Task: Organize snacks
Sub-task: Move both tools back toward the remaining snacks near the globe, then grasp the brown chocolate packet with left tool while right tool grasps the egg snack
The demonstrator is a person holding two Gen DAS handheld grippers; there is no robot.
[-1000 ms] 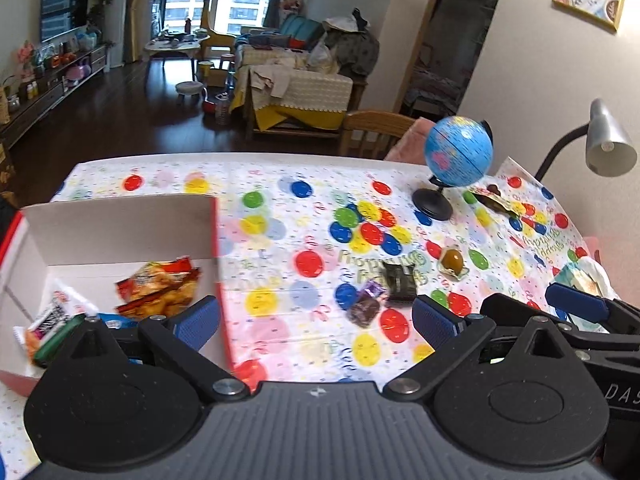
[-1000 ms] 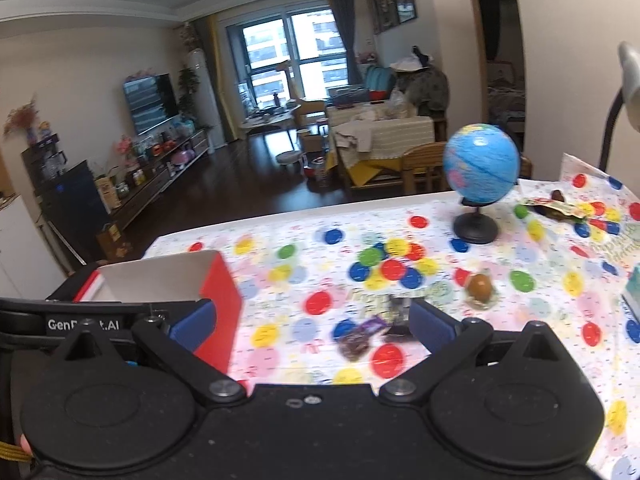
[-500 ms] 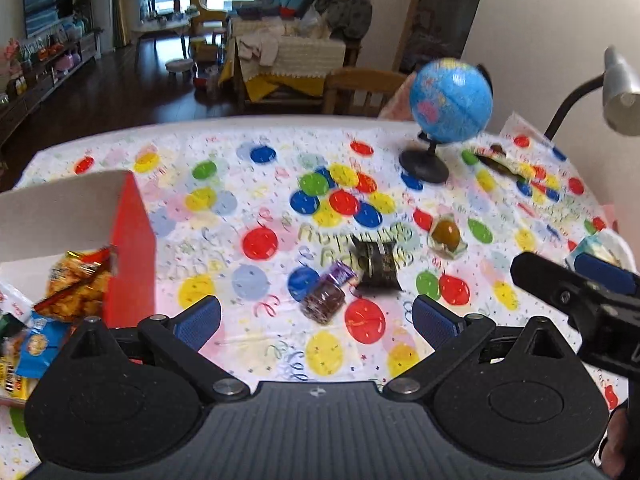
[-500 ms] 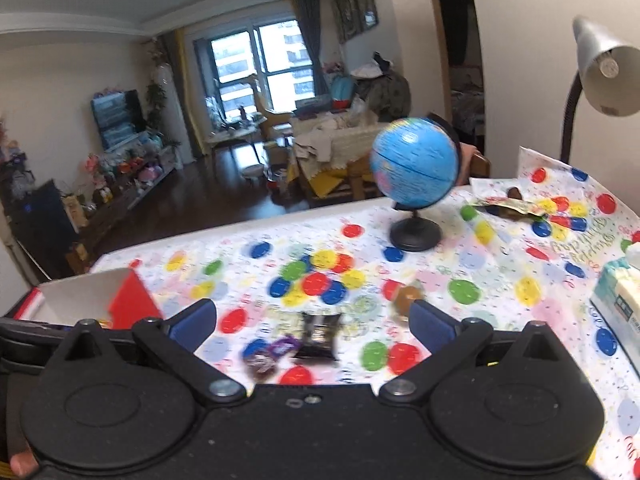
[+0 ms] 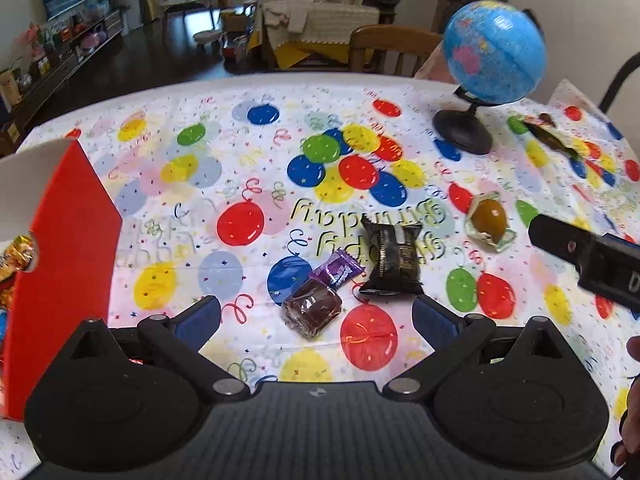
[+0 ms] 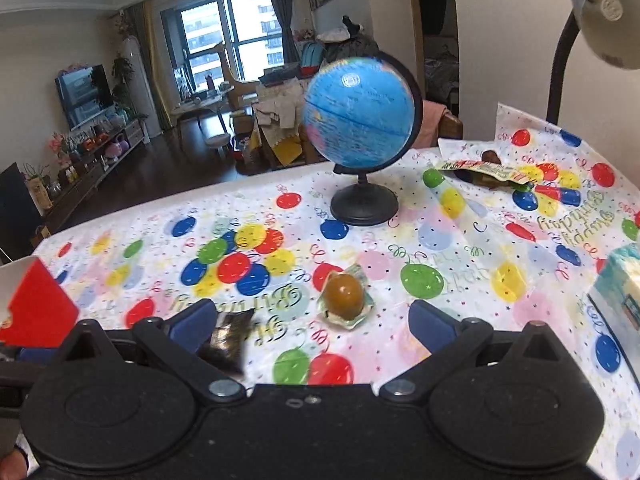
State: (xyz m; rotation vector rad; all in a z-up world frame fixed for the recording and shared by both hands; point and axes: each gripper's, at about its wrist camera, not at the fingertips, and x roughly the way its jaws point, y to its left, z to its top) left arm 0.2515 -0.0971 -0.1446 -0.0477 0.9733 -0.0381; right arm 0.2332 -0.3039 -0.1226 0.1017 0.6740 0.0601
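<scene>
My left gripper [image 5: 316,320] is open and empty, just short of a brown wrapped snack [image 5: 313,312], a purple candy wrapper [image 5: 337,273] and a black snack pack [image 5: 394,261]. A clear-wrapped brown egg-shaped snack [image 5: 489,218] lies to the right. The red-and-white box [image 5: 60,248] stands at the left with orange snack bags inside. My right gripper [image 6: 312,326] is open and empty, with the brown egg-shaped snack [image 6: 344,295] just ahead between its fingers; the black pack [image 6: 228,340] sits by its left finger. The right gripper also shows in the left wrist view [image 5: 588,254].
A blue globe [image 6: 360,120] on a black stand sits at the table's far side. A flat snack packet [image 6: 486,170] lies far right. A tissue pack [image 6: 620,292] is at the right edge. A desk lamp [image 6: 600,12] rises at the right. The red box [image 6: 38,308] is at the left.
Both grippers have moved right and forward over the table. The left one has left the box and closed in on the loose snacks; the right one now faces the egg-shaped snack.
</scene>
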